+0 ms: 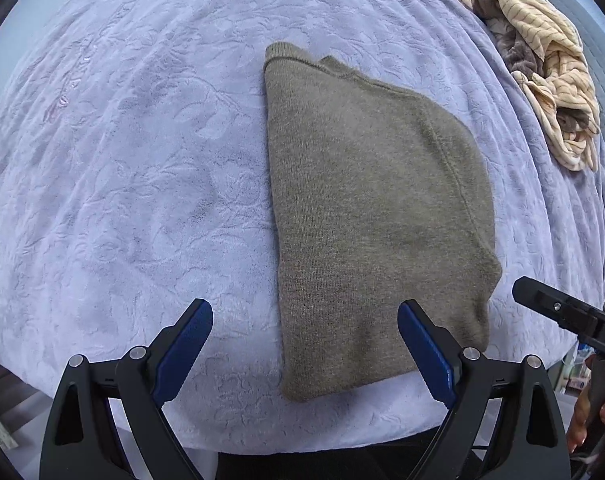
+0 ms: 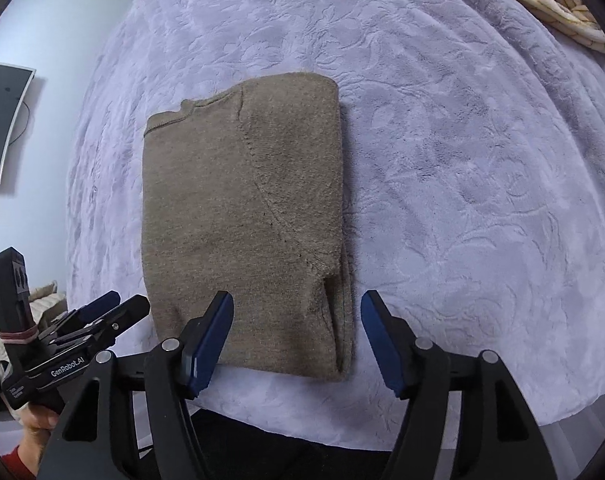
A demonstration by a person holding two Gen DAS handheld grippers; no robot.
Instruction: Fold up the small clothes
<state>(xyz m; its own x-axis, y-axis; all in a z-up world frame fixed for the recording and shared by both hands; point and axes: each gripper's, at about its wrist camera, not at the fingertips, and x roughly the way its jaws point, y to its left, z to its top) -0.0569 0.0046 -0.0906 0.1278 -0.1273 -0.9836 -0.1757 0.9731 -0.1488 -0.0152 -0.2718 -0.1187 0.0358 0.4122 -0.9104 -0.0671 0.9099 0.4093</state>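
Observation:
An olive-brown knitted garment (image 1: 374, 208) lies folded into a long rectangle on the lavender bedspread (image 1: 142, 160); it also shows in the right wrist view (image 2: 242, 216). My left gripper (image 1: 305, 312) is open and empty, hovering over the garment's near left corner. My right gripper (image 2: 297, 304) is open and empty above the garment's near right edge, where a folded sleeve opening shows. The right gripper's black body (image 1: 558, 312) shows at the right in the left wrist view. The left gripper (image 2: 110, 308) shows at the lower left in the right wrist view.
A heap of cream striped and grey-brown clothes (image 1: 542, 56) lies at the bed's far right corner, also in the right wrist view (image 2: 558, 0). The bedspread's near edge (image 2: 382, 432) runs just below the garment. A dark flat screen (image 2: 2, 120) hangs on the left wall.

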